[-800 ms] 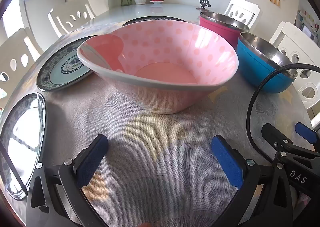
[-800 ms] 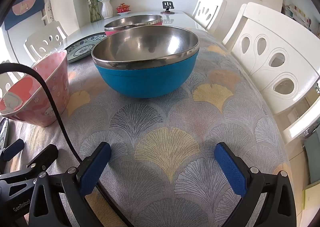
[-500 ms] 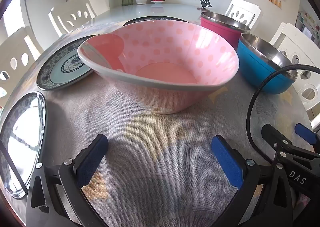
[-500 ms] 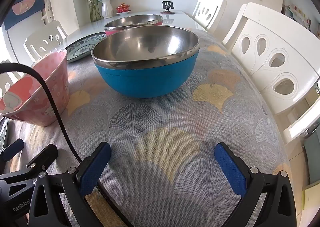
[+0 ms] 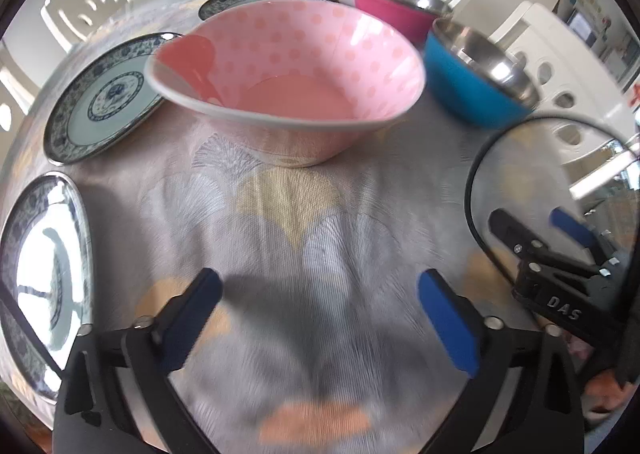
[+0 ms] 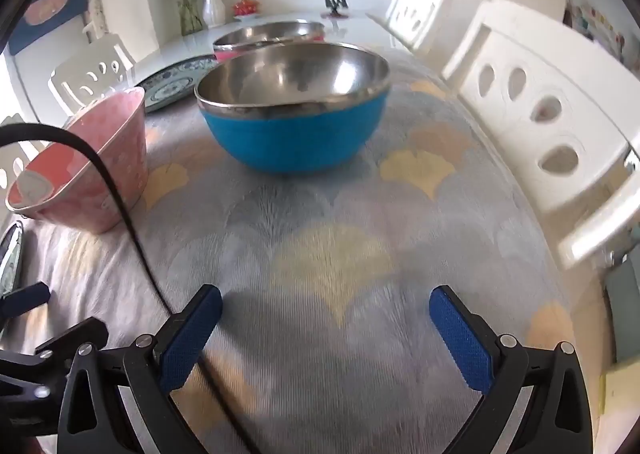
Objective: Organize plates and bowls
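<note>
Patterned tablecloth [image 5: 312, 238] lies bare between the pink bowl [image 5: 288, 77] and both spread, unloaded grippers, left [image 5: 320, 302] and right [image 6: 326, 318].

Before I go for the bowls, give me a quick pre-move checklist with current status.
1. Left claw open and empty: ok.
2. Right claw open and empty: ok.
3. Pink dotted bowl upright, empty, straight ahead of the left claw: ok.
4. Blue bowl upright, empty, ahead of the right claw: ok.
5. Black cable crosses in front of the pink bowl in the right view: not ok, snag risk.
6. Magenta bowl behind the blue one, gap between them: cannot tell.
</note>
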The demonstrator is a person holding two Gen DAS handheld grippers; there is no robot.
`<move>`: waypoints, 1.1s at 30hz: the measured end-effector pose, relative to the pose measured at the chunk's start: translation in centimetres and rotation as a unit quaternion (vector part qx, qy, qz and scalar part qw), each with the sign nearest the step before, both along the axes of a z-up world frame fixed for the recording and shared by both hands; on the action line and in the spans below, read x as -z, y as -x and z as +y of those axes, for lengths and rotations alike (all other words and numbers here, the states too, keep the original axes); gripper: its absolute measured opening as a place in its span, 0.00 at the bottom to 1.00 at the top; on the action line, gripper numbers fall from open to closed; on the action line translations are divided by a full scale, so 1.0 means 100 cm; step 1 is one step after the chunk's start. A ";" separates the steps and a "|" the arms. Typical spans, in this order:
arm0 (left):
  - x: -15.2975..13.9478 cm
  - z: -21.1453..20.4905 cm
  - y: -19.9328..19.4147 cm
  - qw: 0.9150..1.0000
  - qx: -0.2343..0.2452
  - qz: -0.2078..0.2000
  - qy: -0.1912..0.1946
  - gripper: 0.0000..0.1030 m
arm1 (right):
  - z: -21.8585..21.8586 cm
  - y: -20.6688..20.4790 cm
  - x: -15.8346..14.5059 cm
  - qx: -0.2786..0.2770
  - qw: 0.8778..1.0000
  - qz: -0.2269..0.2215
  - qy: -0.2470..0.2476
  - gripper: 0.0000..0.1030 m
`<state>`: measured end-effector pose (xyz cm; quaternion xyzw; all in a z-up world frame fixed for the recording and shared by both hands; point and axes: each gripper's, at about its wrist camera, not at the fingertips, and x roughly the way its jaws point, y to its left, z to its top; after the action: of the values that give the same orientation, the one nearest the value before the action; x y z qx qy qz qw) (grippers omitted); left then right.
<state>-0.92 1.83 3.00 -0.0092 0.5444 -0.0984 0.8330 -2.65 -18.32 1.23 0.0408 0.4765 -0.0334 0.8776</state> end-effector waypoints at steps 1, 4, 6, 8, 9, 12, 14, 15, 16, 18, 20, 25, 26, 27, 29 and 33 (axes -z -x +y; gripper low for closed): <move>-0.010 0.004 0.005 1.000 -0.010 -0.014 -0.012 0.92 | -0.002 0.005 -0.004 0.005 1.000 -0.004 -0.006 1.00; -0.047 0.012 0.025 0.997 -0.014 -0.071 -0.026 0.92 | -0.002 0.020 -0.021 0.005 1.000 -0.017 0.019 1.00; -0.069 0.015 0.034 0.995 -0.008 -0.093 -0.024 0.92 | 0.001 0.028 -0.038 -0.001 0.999 -0.033 0.032 1.00; -0.093 0.022 0.036 0.993 -0.005 -0.115 -0.027 0.92 | 0.003 0.034 -0.062 -0.010 0.998 -0.051 0.023 1.00; -0.102 0.022 0.036 0.992 -0.004 -0.126 -0.027 0.92 | 0.003 0.035 -0.072 -0.015 0.998 -0.057 0.013 1.00; -0.123 0.027 0.033 0.992 -0.011 -0.126 0.001 0.94 | 0.012 0.031 -0.108 -0.045 0.996 -0.068 -0.021 1.00; -0.124 0.032 0.033 0.992 -0.020 -0.122 0.007 0.94 | 0.019 0.029 -0.129 -0.056 0.994 -0.084 -0.042 1.00; -0.124 0.031 0.033 0.992 -0.022 -0.122 -0.003 0.94 | 0.024 0.030 -0.134 -0.057 0.993 -0.091 -0.050 1.00; -0.122 0.029 0.033 0.993 -0.024 -0.118 -0.015 0.94 | 0.029 0.032 -0.141 -0.059 0.992 -0.098 -0.058 1.00; -0.115 0.024 0.029 0.994 -0.019 -0.094 -0.052 0.94 | 0.036 0.031 -0.150 -0.065 0.990 -0.112 -0.063 1.00; -0.107 0.017 0.030 0.993 -0.001 -0.082 -0.079 0.94 | 0.048 0.030 -0.153 -0.080 0.989 -0.114 -0.043 1.00; -0.110 0.014 0.040 0.994 0.023 -0.094 -0.059 0.94 | 0.060 0.026 -0.143 -0.106 0.989 -0.095 -0.039 1.00; -0.111 0.016 0.041 0.994 0.023 -0.095 -0.052 0.94 | 0.062 0.025 -0.142 -0.108 0.989 -0.093 -0.042 1.00; -0.111 0.017 0.040 0.994 0.022 -0.094 -0.051 0.94 | 0.059 0.026 -0.140 -0.109 0.989 -0.092 -0.044 1.00; -0.109 0.020 0.039 0.995 0.015 -0.088 -0.049 0.94 | 0.060 0.025 -0.140 -0.110 0.989 -0.093 -0.041 1.00; -0.111 0.026 0.038 0.995 0.001 -0.090 -0.038 0.94 | 0.058 0.026 -0.141 -0.106 0.989 -0.094 -0.042 1.00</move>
<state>-4.74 4.44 14.07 0.0319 0.4704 -0.0787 0.8784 -5.21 -12.52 15.29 0.0302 0.3947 0.0837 0.9145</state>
